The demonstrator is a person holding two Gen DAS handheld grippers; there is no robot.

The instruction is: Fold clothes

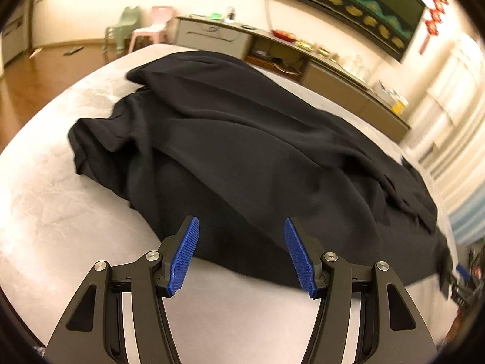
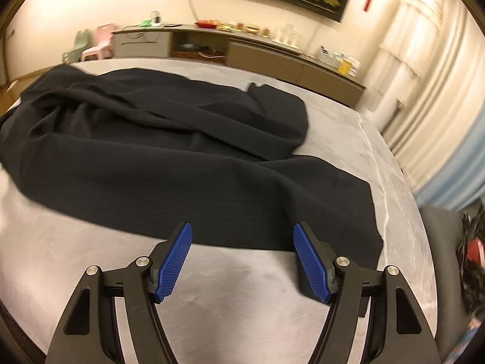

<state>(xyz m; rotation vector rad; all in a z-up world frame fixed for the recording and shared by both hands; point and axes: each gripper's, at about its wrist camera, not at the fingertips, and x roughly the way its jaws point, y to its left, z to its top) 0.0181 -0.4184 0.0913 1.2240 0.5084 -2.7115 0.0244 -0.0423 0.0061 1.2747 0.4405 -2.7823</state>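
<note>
Sideboard (image 2: 236, 45) upper frame, clear of black garment (image 2: 157, 157) rumpled mid-frame on grey surface (image 2: 242, 303); left gripper (image 1: 241, 223), right gripper (image 2: 242, 227) wide, empty, at near hem.

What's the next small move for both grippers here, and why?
Probably lower both onto the near hem and close. The left gripper and right gripper are open and hold nothing, each poised over the near edge of the rumpled black garment on the grey table, so nothing is grasped yet.
</note>
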